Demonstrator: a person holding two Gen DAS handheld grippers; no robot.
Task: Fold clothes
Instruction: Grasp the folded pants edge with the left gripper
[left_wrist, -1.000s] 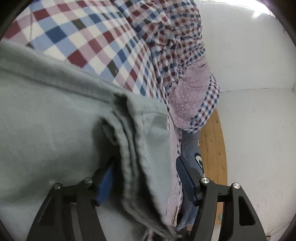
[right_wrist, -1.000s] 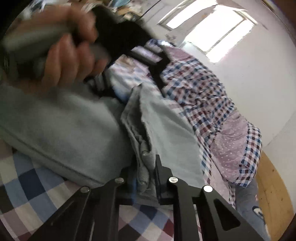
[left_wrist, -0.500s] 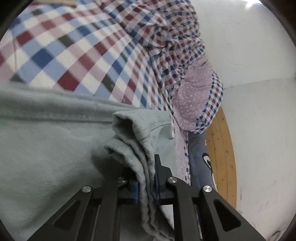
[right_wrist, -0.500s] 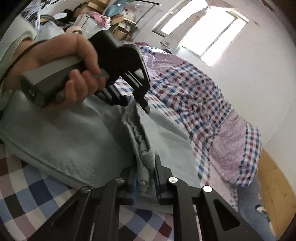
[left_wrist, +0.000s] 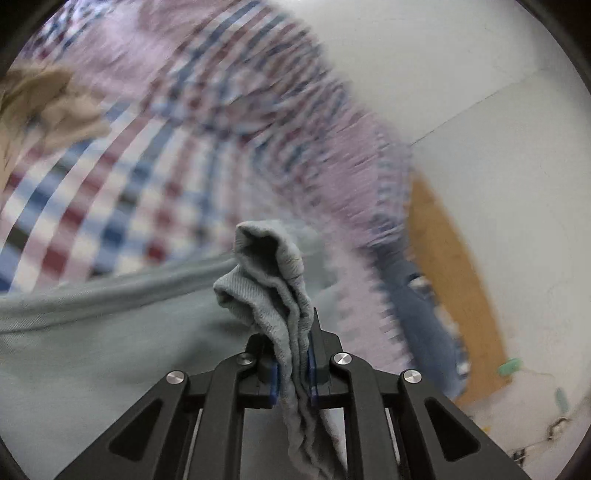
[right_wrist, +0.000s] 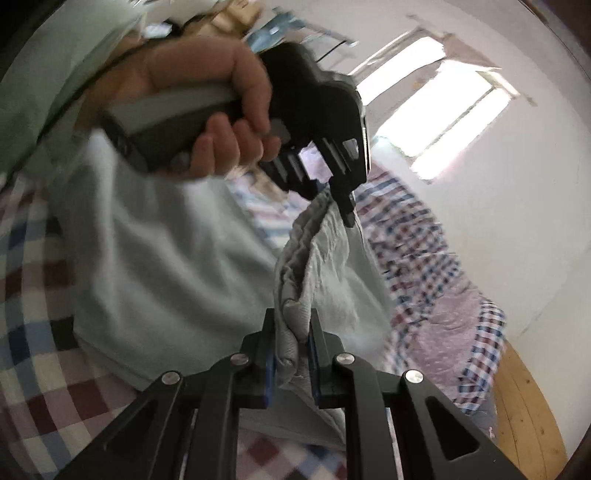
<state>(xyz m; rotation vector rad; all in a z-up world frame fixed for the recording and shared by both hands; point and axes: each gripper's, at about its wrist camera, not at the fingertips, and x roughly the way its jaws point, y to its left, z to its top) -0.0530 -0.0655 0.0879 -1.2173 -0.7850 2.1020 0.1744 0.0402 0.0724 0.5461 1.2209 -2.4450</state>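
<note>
You hold the pale grey-green cotton garment (left_wrist: 92, 354) by a bunched edge in both grippers, above the checked bedspread.

The garment's edge is gathered into thick folds, and your left gripper (left_wrist: 291, 363) has its blue-padded jaws pressed tight on one bunch of it, the cloth standing up past the fingertips and trailing down between the arms. Your right gripper (right_wrist: 293, 360) is clamped the same way on another bunch, from which the edge runs up to the left gripper. Your left hand (right_wrist: 218, 110) wraps that tool's grey handle, with a pale green sleeve (right_wrist: 55, 85) behind it. The rest of the garment drapes onto the red, blue and white checked bedspread (left_wrist: 110, 192). Beyond lie a lilac dotted quilt (right_wrist: 443, 332), a tan crumpled cloth (left_wrist: 44, 99), a wooden floor (left_wrist: 450, 266), white walls (left_wrist: 480, 48) and a bright window (right_wrist: 439, 107).
</note>
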